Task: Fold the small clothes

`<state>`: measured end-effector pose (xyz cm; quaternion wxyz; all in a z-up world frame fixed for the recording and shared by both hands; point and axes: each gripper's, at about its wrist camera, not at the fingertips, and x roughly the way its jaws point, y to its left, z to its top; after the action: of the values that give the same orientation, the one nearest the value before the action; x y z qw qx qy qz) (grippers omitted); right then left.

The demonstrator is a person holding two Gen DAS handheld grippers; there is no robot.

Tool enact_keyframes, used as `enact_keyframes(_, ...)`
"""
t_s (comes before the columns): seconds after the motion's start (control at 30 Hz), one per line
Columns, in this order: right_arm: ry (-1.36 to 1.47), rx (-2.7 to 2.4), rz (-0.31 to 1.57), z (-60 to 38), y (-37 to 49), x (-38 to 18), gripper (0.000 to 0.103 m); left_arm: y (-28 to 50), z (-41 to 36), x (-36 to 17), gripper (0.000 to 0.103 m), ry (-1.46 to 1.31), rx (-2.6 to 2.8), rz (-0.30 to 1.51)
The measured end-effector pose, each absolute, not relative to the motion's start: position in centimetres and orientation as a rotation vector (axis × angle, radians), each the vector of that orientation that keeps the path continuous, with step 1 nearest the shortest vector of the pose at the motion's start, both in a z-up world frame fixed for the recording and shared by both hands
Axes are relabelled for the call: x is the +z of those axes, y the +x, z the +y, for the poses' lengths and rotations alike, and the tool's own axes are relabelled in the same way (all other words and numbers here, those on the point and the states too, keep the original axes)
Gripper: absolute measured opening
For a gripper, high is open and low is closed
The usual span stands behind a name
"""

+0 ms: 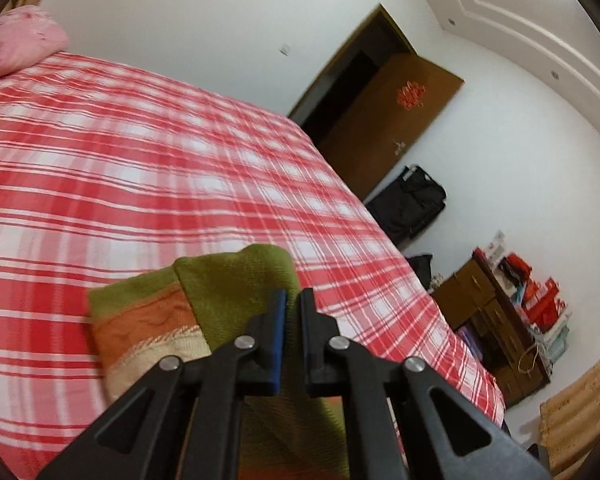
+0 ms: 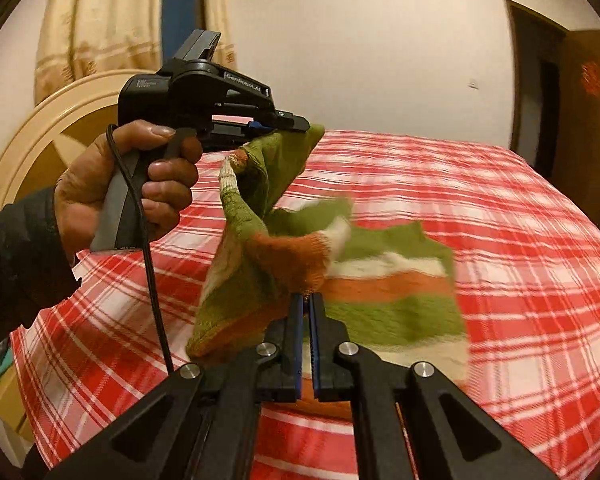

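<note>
A small knitted garment (image 2: 400, 280) with green, orange and cream stripes is partly lifted off the red-checked bed (image 2: 500, 220). My left gripper (image 2: 300, 125), held by a person's hand (image 2: 140, 184), is shut on a green corner raised high above the bed. My right gripper (image 2: 308, 300) is shut on an orange-striped edge lower down, close to the camera. The cloth hangs twisted between the two grips, and its far part is blurred. In the left wrist view the garment (image 1: 228, 280) drapes beneath the nearly touching pads of the left gripper (image 1: 293, 300).
The checked bed (image 1: 140, 160) fills most of both views. A pink pillow (image 1: 20, 44) lies at its far corner. Beyond the bed are a brown door (image 1: 392, 128), a black suitcase (image 1: 412, 204) and a wooden dresser (image 1: 496, 312) with red boxes. A cream headboard (image 2: 40, 140) stands behind the hand.
</note>
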<state>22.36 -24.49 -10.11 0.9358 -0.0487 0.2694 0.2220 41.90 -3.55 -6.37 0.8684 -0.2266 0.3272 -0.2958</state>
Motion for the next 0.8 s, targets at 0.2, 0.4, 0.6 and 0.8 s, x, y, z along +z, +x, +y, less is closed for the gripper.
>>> enact_keyframes(0.2, -0.022, 0.374, 0.694, -29.6, 23.8, -12.9, 0.000, 43.1, -9.6, -9.9, 0.007, -0.363, -0.610, 0.796)
enact_keyframes(0.4, 0.136, 0.424, 0.810, -32.7, 24.7, -15.4, 0.006, 41.6, -9.2, -7.6, 0.049, -0.285, -0.578, 0.742)
enact_keyframes(0.6, 0.257, 0.555, 0.780, -32.1, 25.1, -14.0, 0.091, 41.9, -8.6, -8.0, 0.068, -0.207, -0.523, 0.782)
enact_keyframes(0.8, 0.269, 0.592, 0.812, -29.3, 27.1, -14.3, 0.081, 41.7, -6.4, -10.7, 0.068, -0.256, -0.462, 0.815)
